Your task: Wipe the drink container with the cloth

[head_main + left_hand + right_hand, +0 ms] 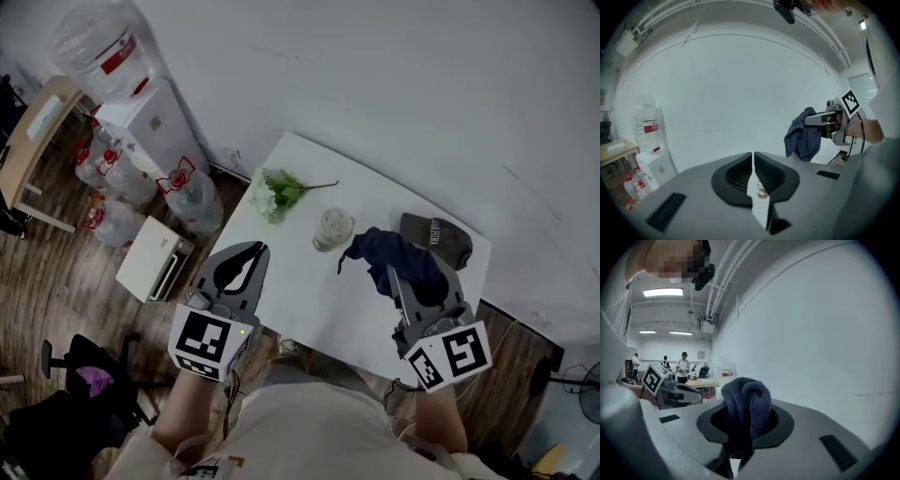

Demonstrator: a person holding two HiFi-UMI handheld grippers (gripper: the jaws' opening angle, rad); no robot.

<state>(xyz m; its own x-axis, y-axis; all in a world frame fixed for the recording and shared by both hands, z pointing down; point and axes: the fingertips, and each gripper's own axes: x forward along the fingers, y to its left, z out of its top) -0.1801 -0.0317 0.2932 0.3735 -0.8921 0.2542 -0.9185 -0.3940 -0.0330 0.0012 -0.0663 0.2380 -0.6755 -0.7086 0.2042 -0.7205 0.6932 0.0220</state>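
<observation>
You are gripping the cloth (pixel 384 246) firmly in your right gripper (pixel 419 281), while your left gripper (pixel 246 253) is hovering fully closed and empty. The cup (pixel 333 228) is standing on the table (pixel 309 309) between them; try steadying it before wiping.

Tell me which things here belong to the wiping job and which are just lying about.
Job: cup; cloth, clamped in the right gripper.
Lying about: flowers; cap; water dispenser on the floor.
</observation>
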